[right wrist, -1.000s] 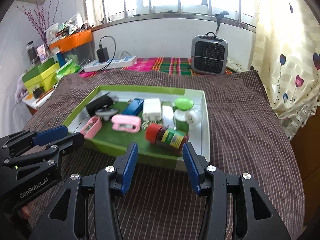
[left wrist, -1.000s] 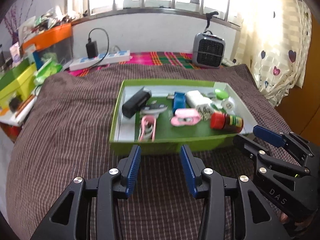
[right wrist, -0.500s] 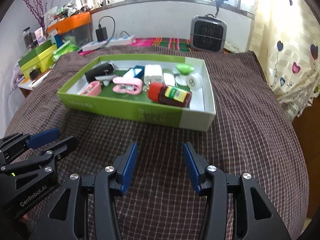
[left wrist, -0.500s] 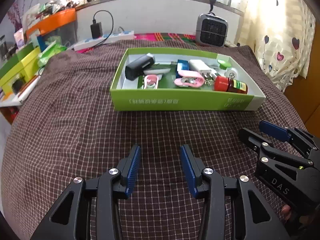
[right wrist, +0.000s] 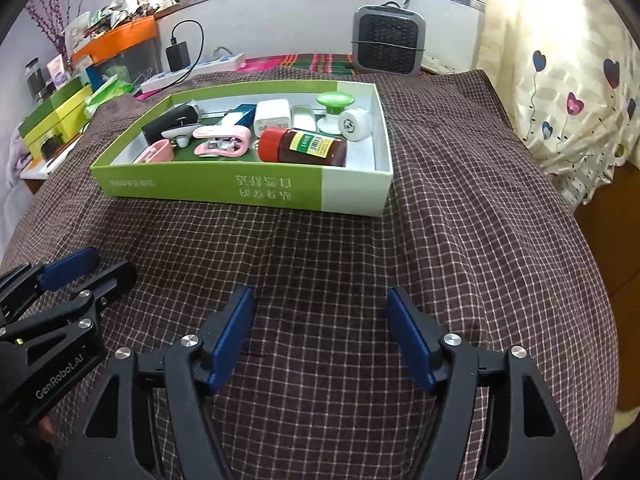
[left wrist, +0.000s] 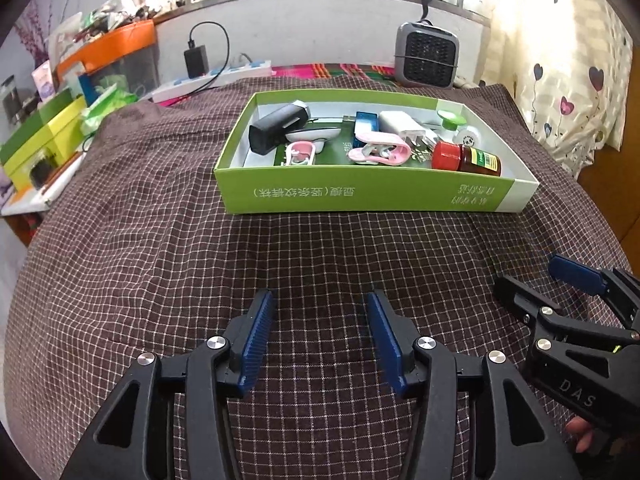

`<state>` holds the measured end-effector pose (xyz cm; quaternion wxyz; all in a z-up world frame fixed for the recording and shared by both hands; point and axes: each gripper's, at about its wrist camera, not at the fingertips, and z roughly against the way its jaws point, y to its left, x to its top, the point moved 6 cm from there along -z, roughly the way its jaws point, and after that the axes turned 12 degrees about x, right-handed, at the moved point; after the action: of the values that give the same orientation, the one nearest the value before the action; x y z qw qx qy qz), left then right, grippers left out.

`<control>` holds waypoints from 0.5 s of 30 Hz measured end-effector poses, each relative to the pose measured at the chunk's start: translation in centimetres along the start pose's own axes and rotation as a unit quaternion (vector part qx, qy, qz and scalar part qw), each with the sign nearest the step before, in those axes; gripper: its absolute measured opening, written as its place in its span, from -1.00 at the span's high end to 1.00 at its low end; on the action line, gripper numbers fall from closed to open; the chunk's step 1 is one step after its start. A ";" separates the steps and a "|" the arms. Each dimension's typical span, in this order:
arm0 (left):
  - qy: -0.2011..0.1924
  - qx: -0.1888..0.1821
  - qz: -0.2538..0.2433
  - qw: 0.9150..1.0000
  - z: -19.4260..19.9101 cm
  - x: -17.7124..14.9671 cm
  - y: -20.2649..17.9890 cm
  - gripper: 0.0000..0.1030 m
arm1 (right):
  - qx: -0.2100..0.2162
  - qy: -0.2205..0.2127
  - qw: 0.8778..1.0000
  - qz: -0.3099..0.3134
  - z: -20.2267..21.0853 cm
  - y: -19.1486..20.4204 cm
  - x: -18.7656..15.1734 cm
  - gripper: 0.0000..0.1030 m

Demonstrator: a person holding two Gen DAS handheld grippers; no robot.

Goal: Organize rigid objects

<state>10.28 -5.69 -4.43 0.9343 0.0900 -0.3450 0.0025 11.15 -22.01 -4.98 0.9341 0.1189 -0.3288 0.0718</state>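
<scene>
A green cardboard box (left wrist: 360,196) rests on the brown checked cloth, and its front wall shows again in the right wrist view (right wrist: 224,184). Inside lie a red-capped jar (left wrist: 468,158) (right wrist: 304,146), a pink clip-like tool (left wrist: 380,152), a black case (left wrist: 276,128), a white plug (left wrist: 404,128) and a green-topped knob (right wrist: 335,100). My left gripper (left wrist: 319,300) hovers over bare cloth well short of the box, jaws opening with nothing between them. My right gripper (right wrist: 320,294) hangs beside it to the right, jaws also opening and empty.
A grey heater (left wrist: 426,56) stands behind the box. A power strip (left wrist: 216,80) with a black charger lies at the back left. Orange bin (left wrist: 108,48) and green-yellow boxes (left wrist: 40,132) crowd the left edge. A heart-print curtain (left wrist: 560,80) hangs on the right.
Both grippers have drawn back from the box and sunk toward the cloth. The jaws of each now stand wider than before. The box and its contents have not moved.
</scene>
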 end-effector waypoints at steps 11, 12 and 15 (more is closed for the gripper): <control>0.000 0.004 -0.002 1.000 0.0 0.0 -0.2 0.02 | 0.003 0.000 1.000 -0.002 -0.2 -0.1 0.1 -0.39; 0.000 0.005 -0.002 1.000 0.0 0.0 -0.2 0.02 | 0.003 0.000 1.000 -0.001 -0.2 -0.1 0.1 -0.39; 0.000 0.004 -0.001 1.000 0.0 0.0 -0.2 0.02 | 0.003 0.000 1.000 -0.002 -0.2 -0.1 0.1 -0.39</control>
<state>10.30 -5.87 -4.48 0.9339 0.0938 -0.3451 0.0026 11.34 -22.01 -5.10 0.9339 0.1223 -0.3284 0.0711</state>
